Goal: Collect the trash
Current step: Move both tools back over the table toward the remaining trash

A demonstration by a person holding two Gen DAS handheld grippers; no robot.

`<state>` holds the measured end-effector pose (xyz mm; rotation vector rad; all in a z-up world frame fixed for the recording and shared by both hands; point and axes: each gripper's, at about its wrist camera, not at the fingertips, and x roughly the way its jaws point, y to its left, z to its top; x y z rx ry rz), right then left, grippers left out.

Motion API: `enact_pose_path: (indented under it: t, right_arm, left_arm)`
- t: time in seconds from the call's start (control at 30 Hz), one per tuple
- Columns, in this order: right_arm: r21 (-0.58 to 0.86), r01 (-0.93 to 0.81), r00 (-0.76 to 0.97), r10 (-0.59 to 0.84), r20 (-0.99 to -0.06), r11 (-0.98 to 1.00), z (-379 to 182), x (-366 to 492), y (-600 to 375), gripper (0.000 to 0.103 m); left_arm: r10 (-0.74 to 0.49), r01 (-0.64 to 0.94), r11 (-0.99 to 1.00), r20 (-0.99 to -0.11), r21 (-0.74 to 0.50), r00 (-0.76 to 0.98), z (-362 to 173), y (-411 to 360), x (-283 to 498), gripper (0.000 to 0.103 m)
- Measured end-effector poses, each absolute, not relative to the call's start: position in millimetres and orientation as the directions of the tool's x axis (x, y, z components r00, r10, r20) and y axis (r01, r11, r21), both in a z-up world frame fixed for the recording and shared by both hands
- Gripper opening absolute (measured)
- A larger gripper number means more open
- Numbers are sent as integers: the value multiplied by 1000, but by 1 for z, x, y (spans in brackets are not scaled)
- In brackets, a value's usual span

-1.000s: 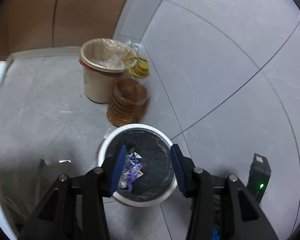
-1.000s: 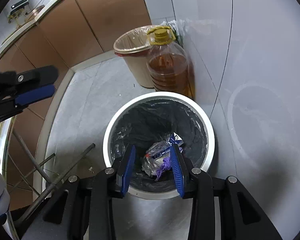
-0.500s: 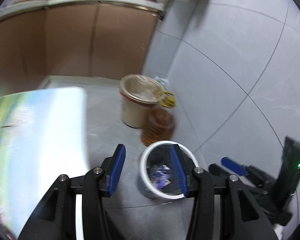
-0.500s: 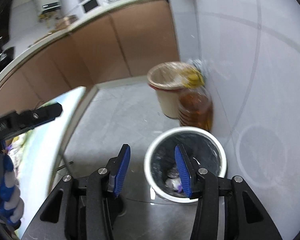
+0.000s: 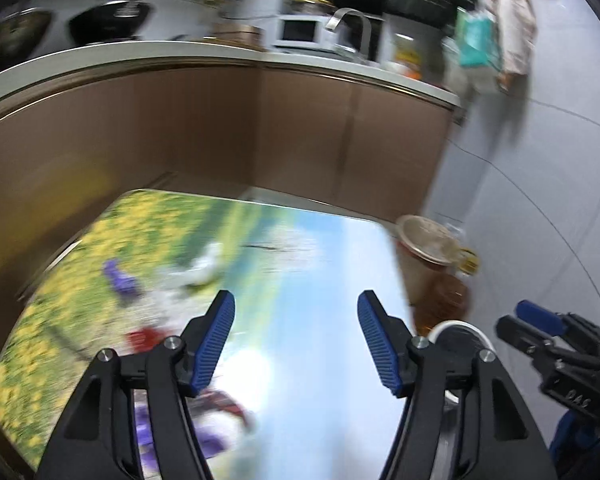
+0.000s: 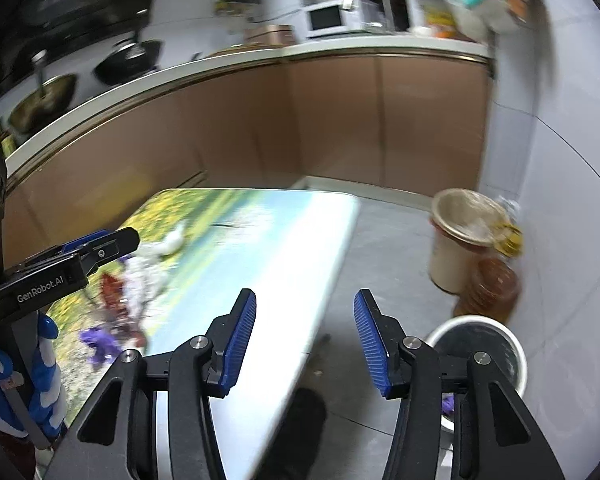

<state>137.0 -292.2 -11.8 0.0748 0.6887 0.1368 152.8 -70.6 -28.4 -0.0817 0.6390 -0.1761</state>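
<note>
Tongs (image 5: 296,340) (both spread, empty) above table (image 5: 320,280)

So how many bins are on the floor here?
2. A white bin with a black liner sits by the wall; a beige bin stands beyond it, behind the oil bottle. The table may hide others.

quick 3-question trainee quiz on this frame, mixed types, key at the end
1. True or false: the left gripper holds a wrapper.
2. Which stands nearest the white bin? A) oil bottle B) microwave C) wok
3. Fill in: the purple wrapper lies on the ____.

Key: 1 false, both grippers are open and empty, the right gripper too; 2 A; 3 table.
</note>
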Motion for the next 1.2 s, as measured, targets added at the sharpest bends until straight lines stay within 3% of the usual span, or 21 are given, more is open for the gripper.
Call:
enact_pose_path:
  t: [0.43,1.2]
  right_arm:
    - [62,-256,733,236,-638,965,-7,133,-201,59]
    - [31,-246,710,202,-675,969,-20,151,-160,61]
  left_arm:
    - [35,-68,997,-552,-41,833,-41,33,99,63]
    - [62,-105,994,-597,-38,800,-76,78,99,64]
